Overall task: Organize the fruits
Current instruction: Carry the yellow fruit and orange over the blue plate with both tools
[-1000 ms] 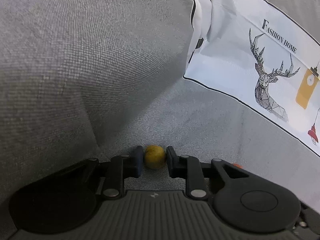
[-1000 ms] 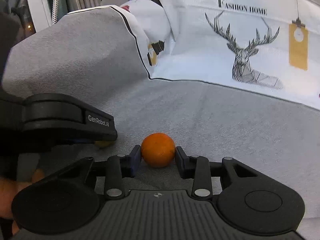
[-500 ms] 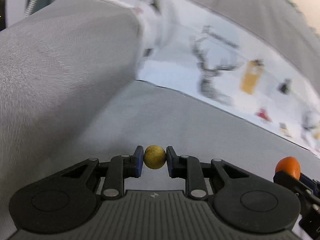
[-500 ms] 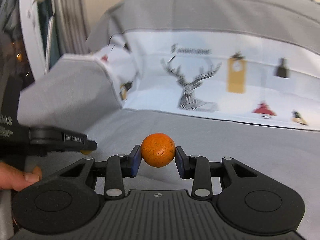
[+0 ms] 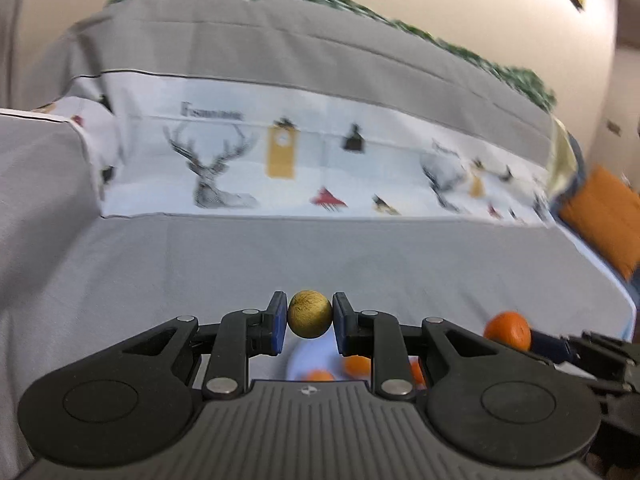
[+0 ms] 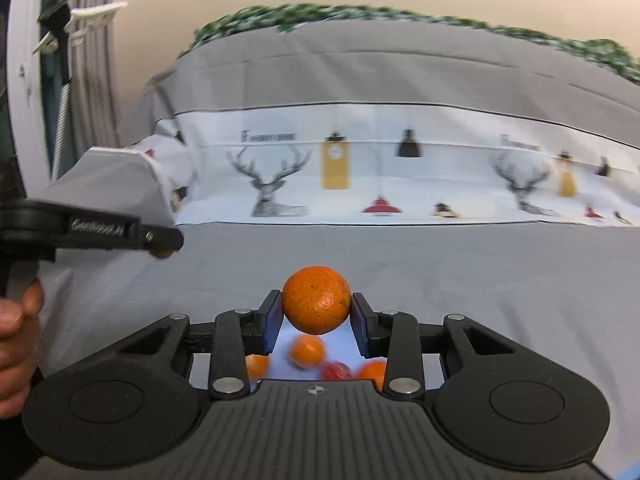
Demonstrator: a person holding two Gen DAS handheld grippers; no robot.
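Left gripper (image 5: pixel 310 320): pinching a round yellow-brown fruit (image 5: pixel 310 319), no long axis.
Right gripper (image 6: pixel 316 312): pinching a round orange (image 6: pixel 316 300).
Writing: sofa cover (image 6: pixel 360 168) lettering too blurred to read.

On the left gripper (image 6: pixel 162 240), seen side-on from the right wrist, we read blurred white lettering, "GenRobot.AI". On the printed cover (image 6: pixel 360 176) over the sofa, a dark caption stands above the stag; we make out a big "F" at its start, and the rest is too smeared to read in either view. A second caption farther right on the cover is just as blurred. We find no numbers or signs.
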